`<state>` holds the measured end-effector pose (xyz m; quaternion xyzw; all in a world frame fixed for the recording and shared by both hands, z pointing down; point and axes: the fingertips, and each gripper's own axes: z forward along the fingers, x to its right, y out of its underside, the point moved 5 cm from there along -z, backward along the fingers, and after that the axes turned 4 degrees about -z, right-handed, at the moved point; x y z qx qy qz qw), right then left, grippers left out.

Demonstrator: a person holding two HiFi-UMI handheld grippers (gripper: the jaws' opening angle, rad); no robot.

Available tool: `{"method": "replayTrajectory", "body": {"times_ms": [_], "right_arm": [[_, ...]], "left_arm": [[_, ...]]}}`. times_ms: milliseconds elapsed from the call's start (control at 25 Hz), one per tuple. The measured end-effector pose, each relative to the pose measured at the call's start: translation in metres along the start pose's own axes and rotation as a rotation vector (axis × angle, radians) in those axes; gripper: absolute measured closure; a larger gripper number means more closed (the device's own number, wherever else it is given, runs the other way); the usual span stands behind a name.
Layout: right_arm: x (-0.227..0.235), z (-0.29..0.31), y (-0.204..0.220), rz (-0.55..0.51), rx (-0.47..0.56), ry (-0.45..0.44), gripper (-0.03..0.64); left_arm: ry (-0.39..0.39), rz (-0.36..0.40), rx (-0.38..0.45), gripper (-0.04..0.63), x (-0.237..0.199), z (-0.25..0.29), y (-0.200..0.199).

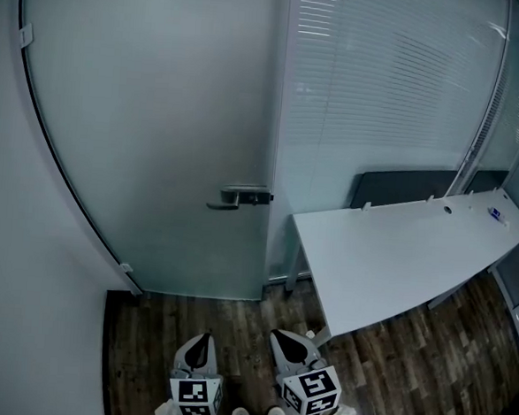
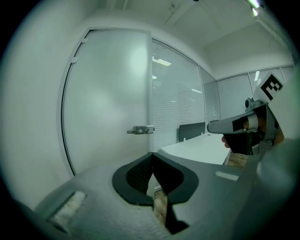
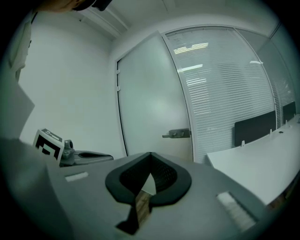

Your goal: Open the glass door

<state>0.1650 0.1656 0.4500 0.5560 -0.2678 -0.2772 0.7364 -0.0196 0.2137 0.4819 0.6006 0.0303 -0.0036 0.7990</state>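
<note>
The frosted glass door (image 1: pixel 158 133) stands closed ahead, its metal lever handle (image 1: pixel 242 197) on its right edge. My left gripper (image 1: pixel 200 342) and right gripper (image 1: pixel 287 339) sit side by side low in the head view, well short of the door and pointing toward it. Both are shut with nothing between the jaws. In the left gripper view the closed jaws (image 2: pixel 151 154) point just right of the handle (image 2: pixel 140 130), and the right gripper (image 2: pixel 225 125) shows at the right. In the right gripper view the closed jaws (image 3: pixel 150 154) lie below and left of the handle (image 3: pixel 177 134).
A white desk (image 1: pixel 407 248) stands to the right, its corner close to my right gripper, with a dark panel (image 1: pixel 403 186) behind it. A glass wall with blinds (image 1: pixel 384 78) adjoins the door. A white wall (image 1: pixel 10 229) closes the left side. The floor (image 1: pixel 233 333) is dark wood.
</note>
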Motion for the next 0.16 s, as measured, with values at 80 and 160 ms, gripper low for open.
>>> {"method": "replayTrajectory", "body": {"times_ms": [80, 160], "right_arm": [[0.007, -0.003, 0.003, -0.001, -0.005, -0.002, 0.613], [0.016, -0.006, 0.005, 0.000, -0.008, 0.002, 0.612]], "left_arm": [[-0.003, 0.005, 0.010, 0.591, 0.009, 0.002, -0.004], [-0.002, 0.017, 0.022, 0.591, 0.018, 0.005, -0.010]]}}
